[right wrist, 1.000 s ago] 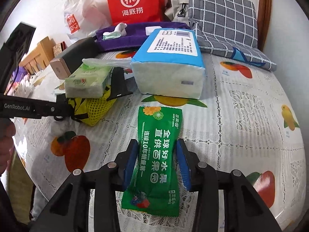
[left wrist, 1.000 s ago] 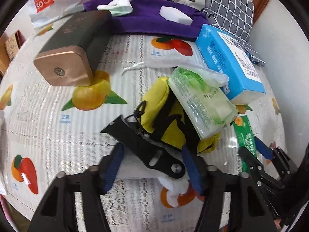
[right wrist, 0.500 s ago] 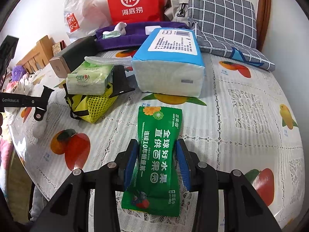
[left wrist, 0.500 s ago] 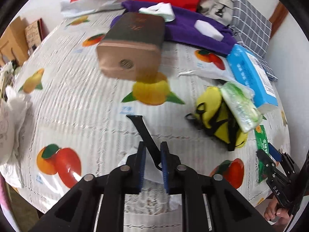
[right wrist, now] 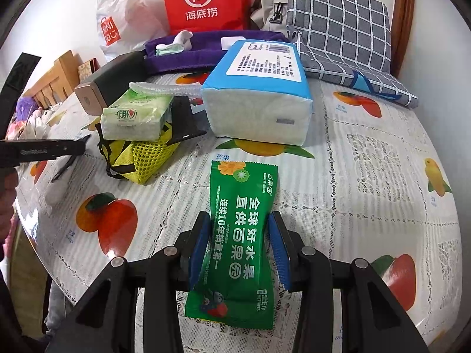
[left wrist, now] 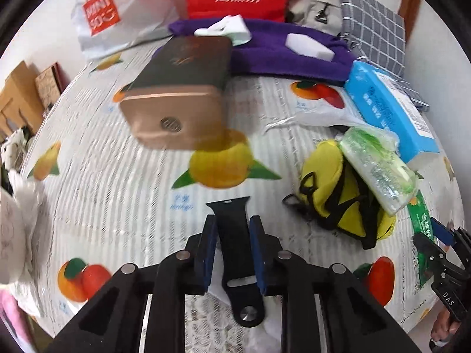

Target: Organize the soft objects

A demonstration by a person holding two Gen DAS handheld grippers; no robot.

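two grippers work over the fruit-print surface (right wrist: 382, 153). the left gripper (left wrist: 232, 235) has its jaws clamped on a black watch strap (left wrist: 235, 253) with a round metal stud at its near end, over a white tissue. the right gripper (right wrist: 238, 241) has its jaws pressed on the sides of a green wet-wipes packet (right wrist: 240, 235), which lies flat and pinches inward there. ahead sit a yellow mesh pouch (right wrist: 144, 158) topped by a green tissue pack (right wrist: 135, 117), a blue tissue pack (right wrist: 259, 94), a copper-ended box (left wrist: 176, 94) and a purple cloth (left wrist: 282, 56).
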